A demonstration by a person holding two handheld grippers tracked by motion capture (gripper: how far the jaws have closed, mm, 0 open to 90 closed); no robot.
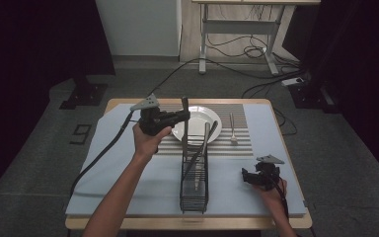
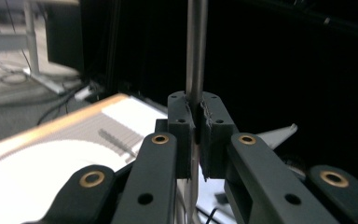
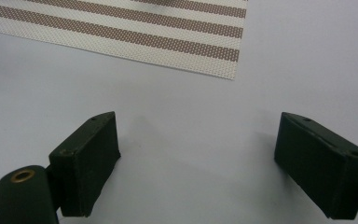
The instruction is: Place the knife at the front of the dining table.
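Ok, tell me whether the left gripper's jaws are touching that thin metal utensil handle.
Touching. In the left gripper view, the left gripper has both jaws pressed against the upright metal utensil handle, no gap on either side.

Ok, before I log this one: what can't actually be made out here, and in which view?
- Utensil clamped in the left gripper: left gripper view cuts off both ends, so its type can't be told; in the high view it is too small.
- Items inside the wire rack: high view, the wires and dim light obscure them.
- Utensil on the striped mat: high view, too small to be sure it is a fork.
- White plate: partly hidden by the left gripper.
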